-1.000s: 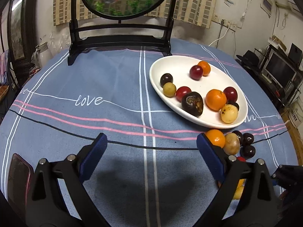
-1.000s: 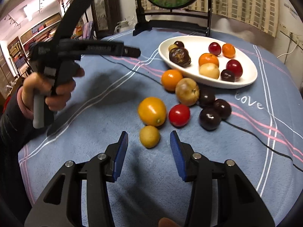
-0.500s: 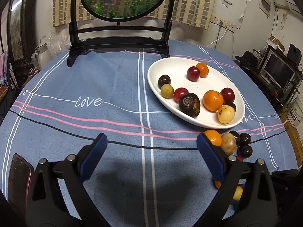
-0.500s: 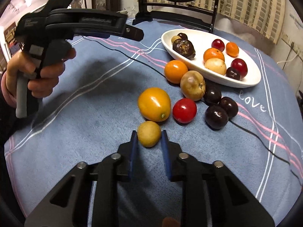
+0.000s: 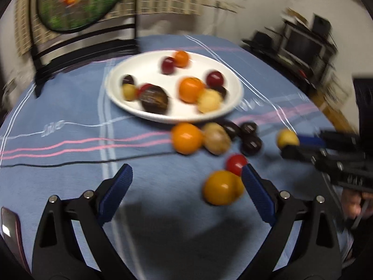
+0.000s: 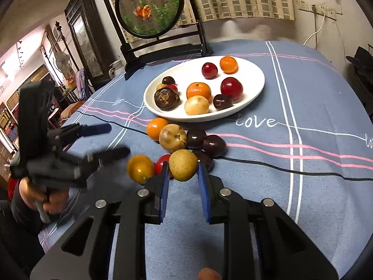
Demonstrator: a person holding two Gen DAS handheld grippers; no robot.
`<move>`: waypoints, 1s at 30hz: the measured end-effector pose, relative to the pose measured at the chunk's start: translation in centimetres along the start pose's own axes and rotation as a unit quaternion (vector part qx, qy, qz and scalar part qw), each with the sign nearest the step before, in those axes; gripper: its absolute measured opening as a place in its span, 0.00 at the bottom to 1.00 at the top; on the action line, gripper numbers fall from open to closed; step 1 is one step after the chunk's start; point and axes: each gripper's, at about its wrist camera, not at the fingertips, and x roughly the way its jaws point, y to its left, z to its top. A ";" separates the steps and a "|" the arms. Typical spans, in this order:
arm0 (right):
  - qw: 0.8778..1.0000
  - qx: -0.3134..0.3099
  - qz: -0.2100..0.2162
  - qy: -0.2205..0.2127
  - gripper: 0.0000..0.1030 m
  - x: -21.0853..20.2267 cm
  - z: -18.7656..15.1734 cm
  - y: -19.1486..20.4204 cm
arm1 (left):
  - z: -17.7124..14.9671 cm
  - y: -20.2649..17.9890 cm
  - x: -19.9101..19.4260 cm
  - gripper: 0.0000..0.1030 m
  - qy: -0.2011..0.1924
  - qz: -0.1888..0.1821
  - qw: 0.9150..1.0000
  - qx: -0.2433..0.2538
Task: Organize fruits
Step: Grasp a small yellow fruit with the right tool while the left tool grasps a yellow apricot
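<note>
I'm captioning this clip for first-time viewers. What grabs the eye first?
The right tool gripping a small yellow fruit, raised above the blue tablecloth. Behind it, a white plate of fruit, with loose fruit clustered before its near rim. The left tool hangs open.

The plate (image 6: 254,79) is sitting on the surface (image 6: 314,186), holding several fruits. A loose cluster of fruits (image 6: 186,140) is lying just before it. The framed stand (image 6: 149,9) is standing behind the plate.
</note>
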 end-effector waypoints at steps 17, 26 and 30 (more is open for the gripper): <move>1.000 -0.011 -0.006 0.006 0.24 0.1 -0.2 0.5 | -1.2 -2.2 2.6 0.51 0.053 -0.037 0.998 0.022; 1.000 -0.011 -0.009 0.004 0.24 0.1 -0.2 0.4 | -1.3 -2.5 2.5 0.43 0.054 -0.045 0.997 0.022; 1.000 -0.015 -0.013 0.004 0.24 0.3 -0.3 0.5 | -1.2 -2.1 1.8 0.43 0.047 -0.042 0.998 0.009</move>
